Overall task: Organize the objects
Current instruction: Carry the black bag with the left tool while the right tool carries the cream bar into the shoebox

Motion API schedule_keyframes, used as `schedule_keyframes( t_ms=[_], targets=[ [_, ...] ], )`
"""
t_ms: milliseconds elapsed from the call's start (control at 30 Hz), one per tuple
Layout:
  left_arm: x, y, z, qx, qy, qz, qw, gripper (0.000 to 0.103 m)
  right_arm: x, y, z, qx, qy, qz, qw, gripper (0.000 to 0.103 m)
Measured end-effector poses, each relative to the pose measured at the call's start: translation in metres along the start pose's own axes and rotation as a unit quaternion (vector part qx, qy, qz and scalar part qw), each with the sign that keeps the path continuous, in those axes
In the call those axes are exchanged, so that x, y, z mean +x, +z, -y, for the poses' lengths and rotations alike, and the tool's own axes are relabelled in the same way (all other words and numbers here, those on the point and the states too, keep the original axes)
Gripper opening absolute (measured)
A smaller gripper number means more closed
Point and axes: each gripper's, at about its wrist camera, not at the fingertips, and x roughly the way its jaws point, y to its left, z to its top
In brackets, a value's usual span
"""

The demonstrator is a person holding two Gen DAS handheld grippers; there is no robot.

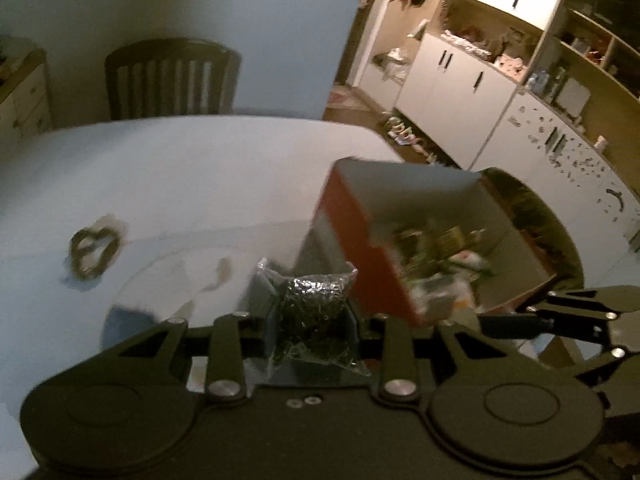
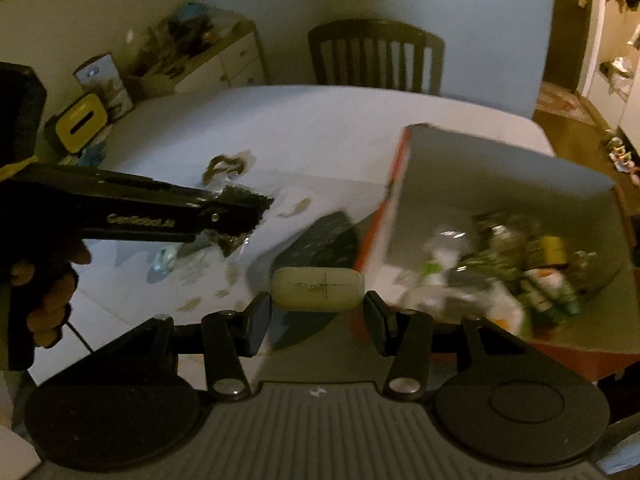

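While level over the table | left claw grips bag | right claw pinches case

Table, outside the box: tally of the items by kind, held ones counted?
Clear bag of dark metal bits, in the left gripper jaws: 1
Pale oblong case, between the right gripper jaws: 1
Pretzel-shaped piece lying on the table: 1
Total: 3
Contents of the orange box are too blurred to count.
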Motion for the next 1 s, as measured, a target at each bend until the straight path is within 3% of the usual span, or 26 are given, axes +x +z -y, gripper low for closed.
schedule_keyframes(
  t_ms=[533, 1000],
  targets=[
    [0.052, 0.048, 0.107, 0.065, -0.019, 0.012, 0.9976, 0.031, -0.022, 0.002, 0.107, 0.019, -0.059, 0.019, 0.998, 0.05],
    [0.129, 0.059, 0.149, 0.096, -0.003, -0.046, 0.9943, 0.032, 0.0, -0.013, 0.171, 0.026, -0.099, -0.005, 0.995, 0.05]
  ],
)
